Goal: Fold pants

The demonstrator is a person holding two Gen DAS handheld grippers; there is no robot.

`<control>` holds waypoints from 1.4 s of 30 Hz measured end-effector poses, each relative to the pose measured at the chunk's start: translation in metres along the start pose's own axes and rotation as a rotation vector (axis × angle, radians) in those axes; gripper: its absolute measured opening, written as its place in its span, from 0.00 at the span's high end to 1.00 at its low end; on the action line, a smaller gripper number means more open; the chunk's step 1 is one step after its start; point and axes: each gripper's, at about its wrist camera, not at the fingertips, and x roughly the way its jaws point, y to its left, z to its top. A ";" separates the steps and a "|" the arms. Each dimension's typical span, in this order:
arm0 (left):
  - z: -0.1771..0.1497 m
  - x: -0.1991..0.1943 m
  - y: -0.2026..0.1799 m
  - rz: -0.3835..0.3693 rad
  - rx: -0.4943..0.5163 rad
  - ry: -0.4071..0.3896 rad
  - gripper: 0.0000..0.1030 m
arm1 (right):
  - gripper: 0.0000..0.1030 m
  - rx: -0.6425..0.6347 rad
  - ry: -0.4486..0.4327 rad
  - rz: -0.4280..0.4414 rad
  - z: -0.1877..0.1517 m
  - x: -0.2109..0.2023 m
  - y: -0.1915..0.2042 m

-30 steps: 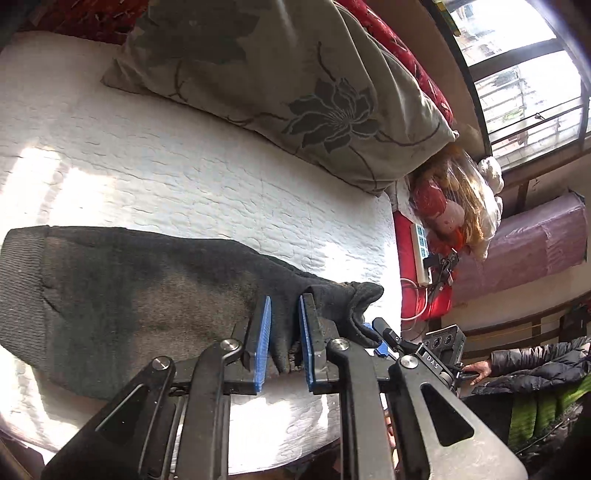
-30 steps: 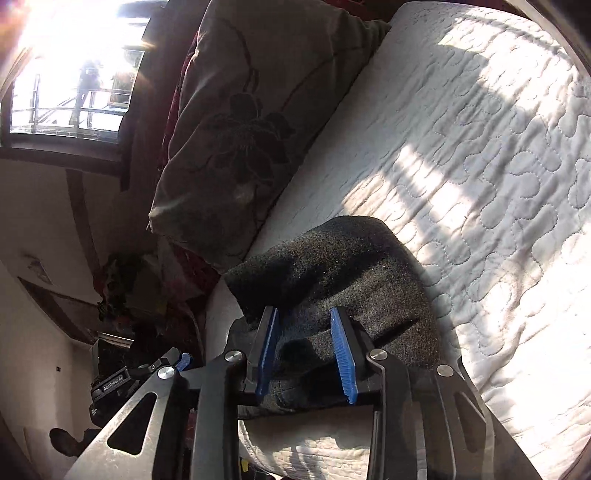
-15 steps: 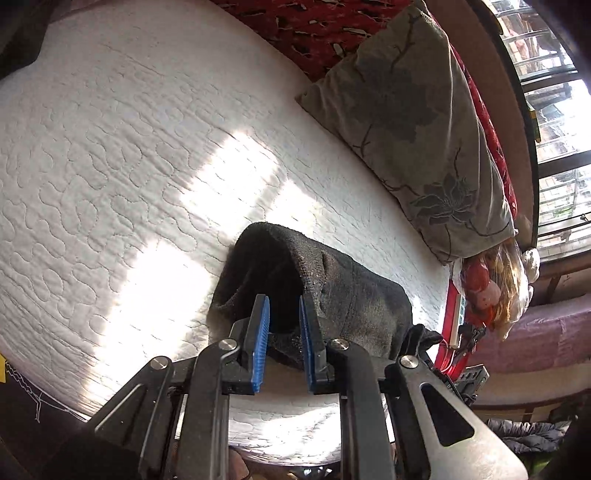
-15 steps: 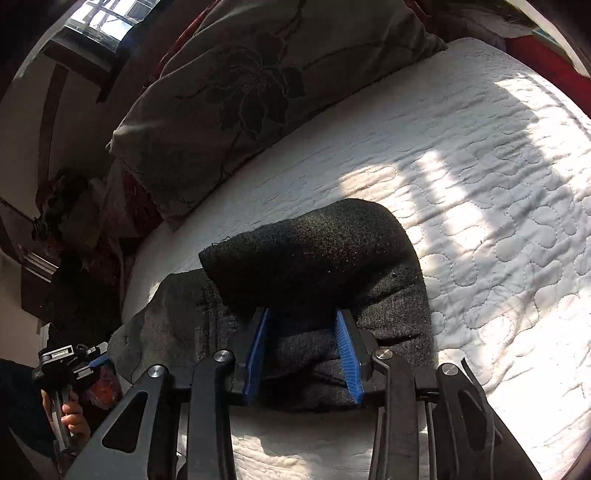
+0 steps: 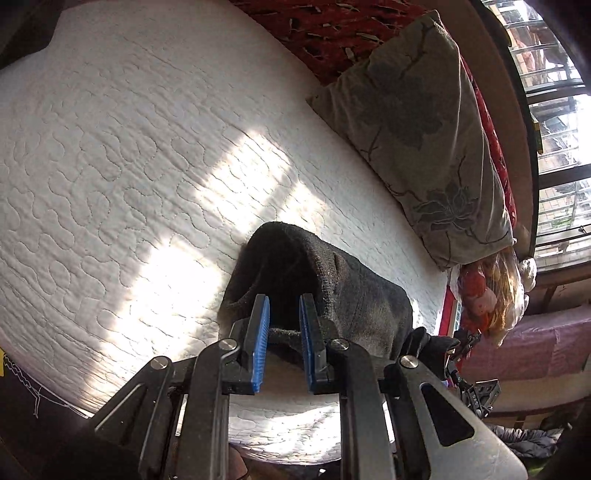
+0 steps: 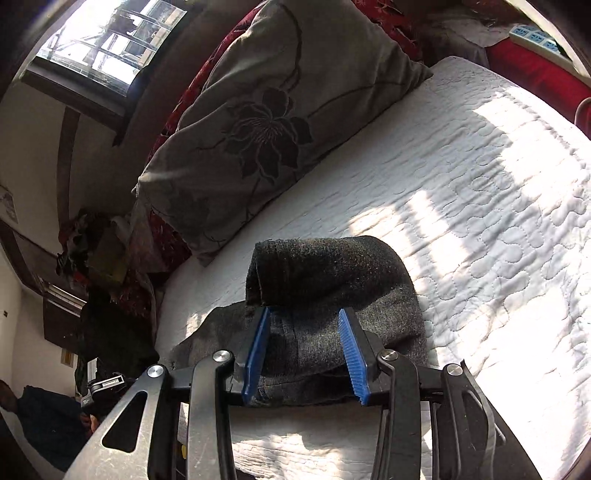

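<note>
The dark grey pants point(image 5: 362, 295) lie folded near the front edge of the white quilted bed point(image 5: 129, 166). My left gripper point(image 5: 284, 297) is shut on the folded-over top layer, whose edge runs between its blue pads. In the right wrist view the same pants point(image 6: 332, 266) show a rolled fold at the far end. My right gripper point(image 6: 303, 311) is open and straddles the near part of the stack from above. Its pads stand apart from the cloth.
A grey flowered pillow point(image 5: 424, 129) point(image 6: 258, 129) leans along the bed's far side on a red patterned blanket point(image 5: 325, 33). A plastic bag point(image 5: 491, 284) sits past the pillow. A power strip point(image 6: 535, 37) lies at the far corner. A person with a black device point(image 6: 103, 384) stands beside the bed.
My left gripper swung the pants' end across and laid it over the rest, making a fold. The right gripper's jaws widened off the cloth and it lifted a little.
</note>
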 end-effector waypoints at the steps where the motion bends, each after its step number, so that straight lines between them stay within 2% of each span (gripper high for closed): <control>1: 0.001 0.000 0.000 0.002 -0.002 0.001 0.88 | 0.60 -0.001 -0.005 0.005 0.001 -0.001 0.001; 3: 0.001 0.001 0.001 0.005 -0.008 0.001 0.88 | 0.58 0.012 -0.040 0.044 0.004 -0.006 -0.003; 5: 0.000 0.001 0.002 0.011 -0.012 0.002 0.88 | 0.46 0.088 -0.070 0.116 0.009 0.000 -0.010; 7: -0.001 0.002 0.003 0.016 -0.016 0.005 0.88 | 0.45 0.197 -0.045 0.217 0.011 0.026 -0.017; 9: -0.001 0.003 0.004 0.026 -0.020 0.010 0.88 | 0.47 0.300 0.019 0.314 0.003 0.061 -0.032; 10: -0.001 0.003 0.005 0.032 -0.019 0.014 0.88 | 0.52 0.331 0.025 0.334 -0.004 0.073 -0.040; 11: -0.001 0.004 0.005 0.037 -0.018 0.017 0.88 | 0.68 0.326 -0.004 0.354 -0.010 0.080 -0.045; 12: 0.000 0.005 0.005 0.040 -0.016 0.020 0.88 | 0.78 0.300 -0.028 0.339 -0.015 0.082 -0.048; 13: 0.002 0.005 0.005 0.043 -0.015 0.020 0.88 | 0.99 0.283 -0.032 0.310 -0.017 0.084 -0.050; 16: 0.006 0.008 0.004 0.060 -0.008 0.016 0.88 | 1.00 0.329 0.021 0.349 -0.013 0.081 -0.060; 19: 0.008 0.011 0.005 0.055 -0.024 0.022 0.88 | 0.92 0.358 0.035 0.366 -0.004 0.065 -0.062; 21: 0.007 0.010 0.001 0.049 -0.017 0.018 0.88 | 0.79 0.352 0.018 0.370 -0.003 0.052 -0.062; 22: 0.007 0.010 -0.001 0.048 -0.011 0.016 0.88 | 0.68 0.349 0.010 0.371 -0.003 0.045 -0.063; 23: 0.006 0.009 -0.003 0.048 -0.007 0.016 0.88 | 0.64 0.345 0.001 0.368 -0.004 0.039 -0.064; 26: -0.001 0.005 -0.020 0.032 0.030 0.022 0.88 | 0.61 0.356 0.000 0.356 -0.006 0.027 -0.068; 29: -0.020 -0.001 -0.063 0.025 0.192 0.012 0.88 | 0.53 0.422 0.005 0.388 -0.012 0.015 -0.080; 31: -0.030 0.001 -0.091 -0.009 0.248 0.026 0.88 | 0.53 0.415 0.010 0.375 -0.011 0.011 -0.082; 33: -0.039 0.009 -0.120 -0.097 0.274 0.073 0.88 | 0.53 0.401 0.011 0.365 -0.009 0.010 -0.080; 35: -0.051 0.027 -0.154 -0.176 0.314 0.140 0.81 | 0.51 0.428 0.024 0.383 -0.009 0.012 -0.081; 36: -0.058 0.039 -0.174 -0.187 0.349 0.171 0.77 | 0.51 0.453 0.028 0.394 -0.011 0.013 -0.082; 38: -0.075 0.071 -0.215 -0.182 0.433 0.237 0.61 | 0.50 0.486 0.034 0.402 -0.013 0.015 -0.086; 42: -0.101 0.146 -0.278 -0.113 0.537 0.382 0.58 | 0.50 0.519 0.040 0.398 -0.013 0.018 -0.090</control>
